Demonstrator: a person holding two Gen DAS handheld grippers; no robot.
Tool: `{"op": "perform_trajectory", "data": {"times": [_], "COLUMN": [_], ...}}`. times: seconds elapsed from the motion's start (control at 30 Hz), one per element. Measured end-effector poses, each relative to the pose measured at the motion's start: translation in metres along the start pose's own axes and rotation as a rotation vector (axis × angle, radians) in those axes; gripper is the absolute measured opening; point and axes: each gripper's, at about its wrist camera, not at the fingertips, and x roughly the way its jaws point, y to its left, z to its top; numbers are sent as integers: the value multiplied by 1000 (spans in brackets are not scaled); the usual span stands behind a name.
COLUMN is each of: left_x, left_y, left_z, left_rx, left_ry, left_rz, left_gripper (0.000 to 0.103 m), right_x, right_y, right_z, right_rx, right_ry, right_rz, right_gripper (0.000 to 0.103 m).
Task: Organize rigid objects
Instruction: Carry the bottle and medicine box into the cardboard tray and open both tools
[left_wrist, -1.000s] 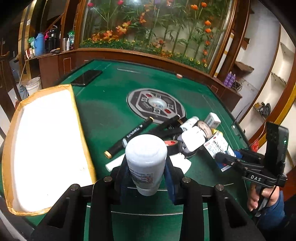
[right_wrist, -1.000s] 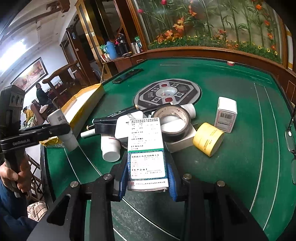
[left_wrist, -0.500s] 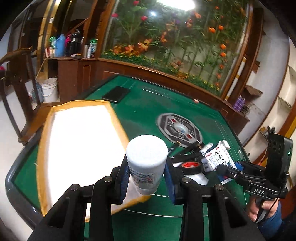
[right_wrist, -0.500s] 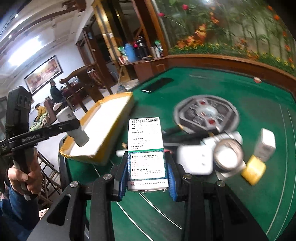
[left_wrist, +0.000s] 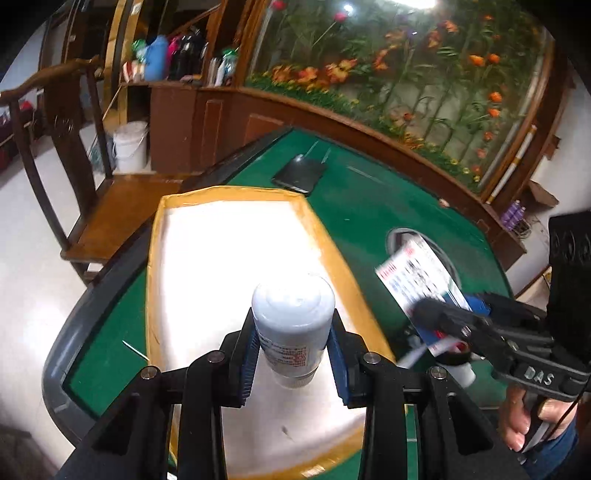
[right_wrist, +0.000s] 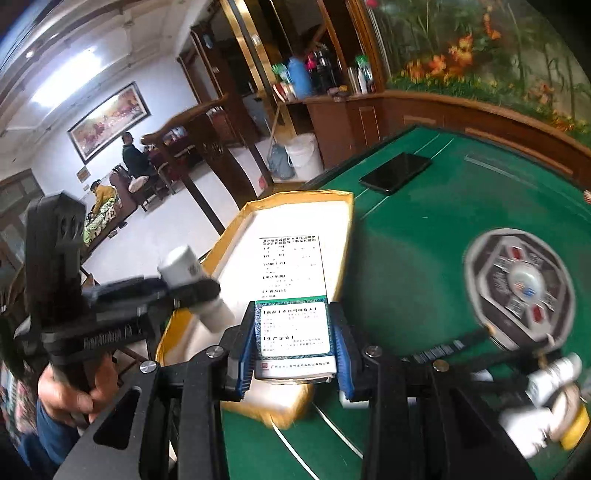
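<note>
My left gripper (left_wrist: 293, 363) is shut on a white plastic bottle (left_wrist: 293, 319) with a printed label, held upright over the white foam tray (left_wrist: 221, 251) with yellow taped edges. My right gripper (right_wrist: 295, 341) is shut on a flat medicine box (right_wrist: 291, 291) with printed text, and hangs over the tray's (right_wrist: 291, 210) near right edge. In the left wrist view the right gripper (left_wrist: 439, 317) and its box (left_wrist: 417, 273) sit at the right of the tray. In the right wrist view the left gripper (right_wrist: 199, 290) and its bottle (right_wrist: 184, 260) appear at the left.
A black phone (left_wrist: 299, 173) lies on the green table (left_wrist: 369, 206) beyond the tray. The round centre panel (right_wrist: 521, 284) is to the right, with blurred bottles and a yellow tape roll (right_wrist: 546, 398) near it. A wooden chair (left_wrist: 74, 177) and a white bucket (left_wrist: 129, 146) stand off the table's left.
Both grippers have swung left from the pile of items toward the foam tray, each keeping its grip. The bottle is now over the tray and the box over its edge.
</note>
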Motion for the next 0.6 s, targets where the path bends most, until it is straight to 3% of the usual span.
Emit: {"op": "perform_trajectory", "data": {"times": [0.17,0.4,0.6], "left_x": [34,77,96], "left_y": [10,23,37], "left_z": [29,49,51], "left_rx": [5,-53,-123], "left_ry": [86,165,145], "left_rz": [8,4,15], "left_gripper": [36,36,36], "right_x": [60,123,149], "right_y": [2,-10,-24], "right_z": [46,75,82], "right_rx": [41,99,161], "right_ry": [53,117,149], "right_rz": [-36,-111,-115], "right_gripper": [35,35,35]}}
